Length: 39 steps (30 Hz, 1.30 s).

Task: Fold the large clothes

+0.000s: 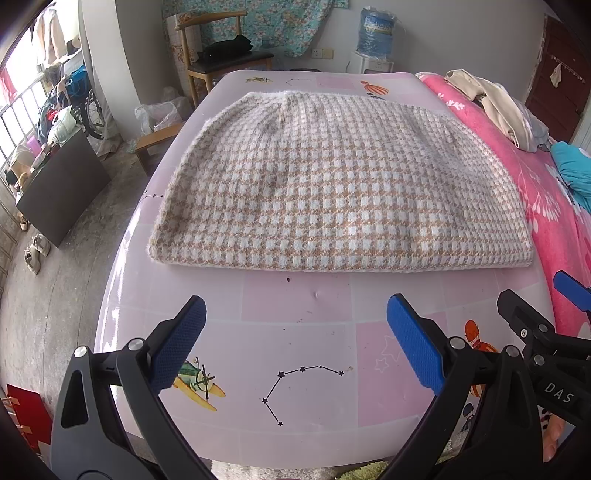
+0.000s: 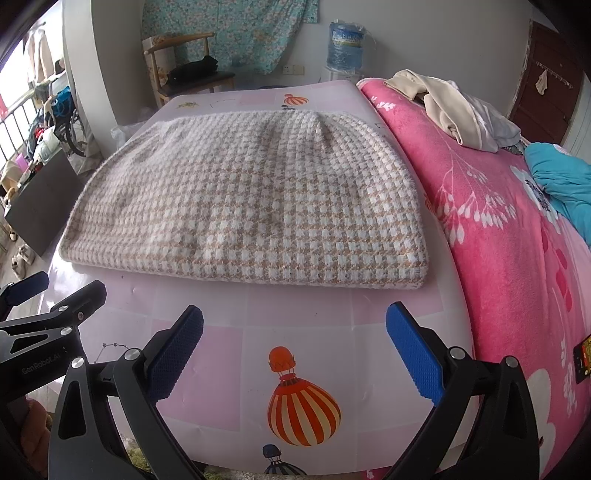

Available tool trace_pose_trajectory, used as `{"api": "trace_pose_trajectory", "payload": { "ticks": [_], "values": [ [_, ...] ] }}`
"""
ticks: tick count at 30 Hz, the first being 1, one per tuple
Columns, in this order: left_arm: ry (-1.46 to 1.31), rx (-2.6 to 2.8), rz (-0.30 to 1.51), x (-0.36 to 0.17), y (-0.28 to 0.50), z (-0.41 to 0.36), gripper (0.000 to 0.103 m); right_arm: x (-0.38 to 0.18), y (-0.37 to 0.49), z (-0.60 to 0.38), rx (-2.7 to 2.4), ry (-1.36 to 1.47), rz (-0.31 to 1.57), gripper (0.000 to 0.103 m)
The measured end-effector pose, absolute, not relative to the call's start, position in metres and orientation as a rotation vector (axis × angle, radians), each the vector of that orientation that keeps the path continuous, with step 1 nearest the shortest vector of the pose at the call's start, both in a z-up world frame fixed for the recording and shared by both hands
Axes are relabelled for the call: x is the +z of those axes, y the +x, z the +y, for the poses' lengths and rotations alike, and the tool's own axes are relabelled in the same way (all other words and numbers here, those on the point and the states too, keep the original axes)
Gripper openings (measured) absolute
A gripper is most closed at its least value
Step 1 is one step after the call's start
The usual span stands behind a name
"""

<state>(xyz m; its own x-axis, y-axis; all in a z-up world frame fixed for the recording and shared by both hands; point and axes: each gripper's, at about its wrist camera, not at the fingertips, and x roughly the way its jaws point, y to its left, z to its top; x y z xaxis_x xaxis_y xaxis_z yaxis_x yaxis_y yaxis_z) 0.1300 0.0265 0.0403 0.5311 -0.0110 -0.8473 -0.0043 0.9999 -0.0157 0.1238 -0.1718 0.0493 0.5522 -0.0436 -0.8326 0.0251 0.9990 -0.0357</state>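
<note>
A beige and white houndstooth garment (image 1: 332, 184) lies folded flat in a rectangle on the pink patterned surface (image 1: 295, 350); it also shows in the right wrist view (image 2: 251, 206). My left gripper (image 1: 295, 332) is open and empty, held back from the garment's near edge. My right gripper (image 2: 295, 339) is open and empty, also short of the near edge. The right gripper shows at the right of the left wrist view (image 1: 546, 325), and the left gripper at the left of the right wrist view (image 2: 55, 306).
A pink floral blanket (image 2: 498, 221) lies to the right with a pile of cream clothes (image 2: 450, 107) and a teal cloth (image 2: 561, 181). A wooden chair (image 1: 221, 55) and a water bottle (image 1: 375, 31) stand beyond the far edge. The floor drops off at left.
</note>
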Motion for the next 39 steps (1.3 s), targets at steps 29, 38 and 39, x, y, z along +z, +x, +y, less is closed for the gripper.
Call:
{"api": "trace_pose_trajectory", "payload": {
  "ticks": [29,38,39],
  "values": [
    [-0.018,-0.003,1.013,0.0405,0.1300,0.0257,0.095,0.0475,0.1230,-0.1727,-0.046,-0.022,0.990,0.097],
    [-0.016,-0.002,1.013,0.0411,0.1300,0.0259,0.095,0.0471,0.1220,-0.1733,-0.046,-0.020,0.994,0.097],
    [-0.016,-0.003,1.013,0.0412,0.1301,0.0262,0.095,0.0471,0.1220,-0.1731,-0.047,-0.020,0.994,0.097]
  ]
}}
